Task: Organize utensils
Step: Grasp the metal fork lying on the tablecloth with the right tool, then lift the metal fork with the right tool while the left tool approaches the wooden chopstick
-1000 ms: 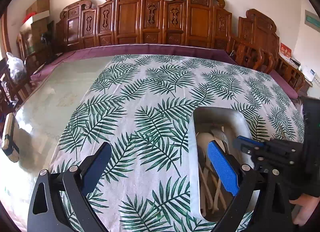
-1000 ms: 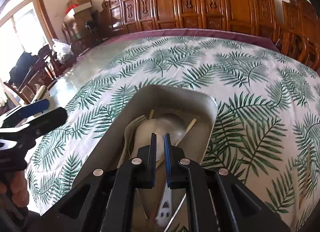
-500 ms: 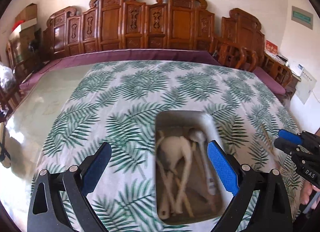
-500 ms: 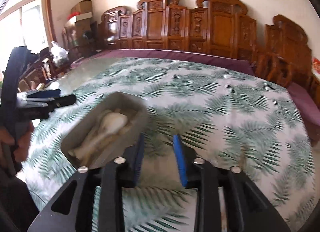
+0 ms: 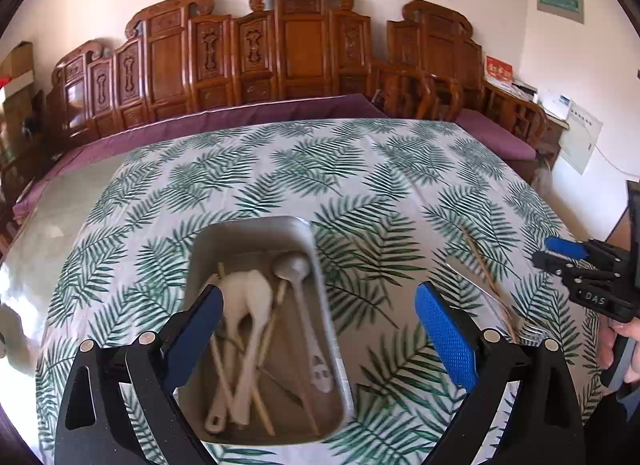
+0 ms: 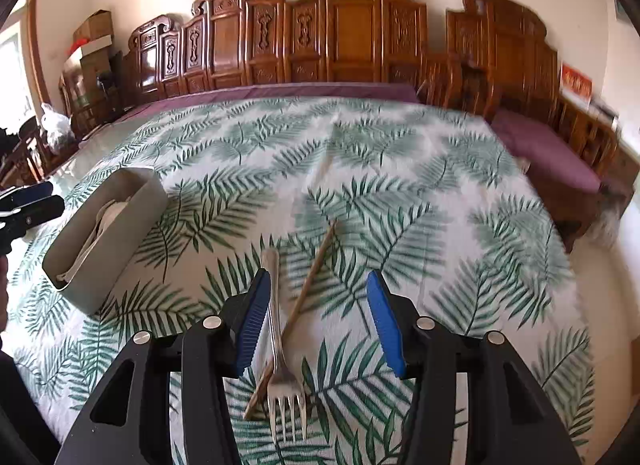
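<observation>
Since the earlier frame, right gripper (image 6: 316,321) has swung off the grey tray (image 6: 120,241) to the fork (image 6: 280,345) and chopstick (image 6: 308,289) crossed on the leaf cloth (image 6: 360,169), jaws opening, empty. Fork looks stiff, thin, slick; best pinched mid-handle. Left gripper (image 5: 318,341) hovers spread wide, empty, over the tray.

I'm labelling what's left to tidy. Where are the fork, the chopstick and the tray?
fork (image 6: 275,329): right wrist view, on its handle.
chopstick (image 6: 310,283): right wrist view, mid-shaft.
tray (image 5: 256,227): left wrist view, far rim.
</observation>
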### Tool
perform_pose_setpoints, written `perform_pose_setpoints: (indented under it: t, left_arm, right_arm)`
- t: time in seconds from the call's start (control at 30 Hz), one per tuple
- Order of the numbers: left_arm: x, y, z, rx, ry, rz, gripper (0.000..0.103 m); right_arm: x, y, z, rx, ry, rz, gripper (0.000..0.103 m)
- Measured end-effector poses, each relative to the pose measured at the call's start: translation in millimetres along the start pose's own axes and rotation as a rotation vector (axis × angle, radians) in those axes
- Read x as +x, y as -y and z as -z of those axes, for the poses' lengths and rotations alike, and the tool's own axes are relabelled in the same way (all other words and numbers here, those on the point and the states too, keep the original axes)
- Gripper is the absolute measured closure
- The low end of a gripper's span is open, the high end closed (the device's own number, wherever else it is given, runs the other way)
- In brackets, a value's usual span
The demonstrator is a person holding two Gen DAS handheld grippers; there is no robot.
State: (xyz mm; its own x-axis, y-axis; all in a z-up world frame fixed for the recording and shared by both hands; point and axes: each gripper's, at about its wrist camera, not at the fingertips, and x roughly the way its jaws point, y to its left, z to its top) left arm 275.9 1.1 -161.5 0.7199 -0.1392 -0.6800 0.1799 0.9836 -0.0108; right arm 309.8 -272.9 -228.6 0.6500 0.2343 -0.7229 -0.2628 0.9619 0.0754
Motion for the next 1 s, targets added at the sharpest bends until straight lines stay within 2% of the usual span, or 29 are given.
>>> perform_pose_setpoints:
  t: [0.2,0.3,0.37,0.53,0.8,1.0]
  left_arm:
    - [5,23,6,0.032,-0.016,0.019,0.01]
    - [9,32,10,0.043,-0.028,0.029,0.01]
    - [12,39,13,0.058,-0.04,0.036,0.01]
    - [15,49,17,0.092,-0.051,0.044,0.01]
    - [17,53,20,0.106,-0.058,0.046,0.01]
    - [18,55,22,0.11,-0.06,0.045,0.01]
  right_arm:
    - [27,-12,15,-0.049,-0.101,-0.045,0.051]
    - [35,-19,20,-0.061,-0.138,-0.07,0.059]
    - [39,-24,24,-0.07,-0.158,-0.069,0.061]
    - [44,-26,31,-0.085,-0.198,-0.062,0.075]
    - [44,-25,32,-0.07,-0.206,-0.093,0.094]
    - [34,-20,27,-0.048,-0.172,-0.115,0.095]
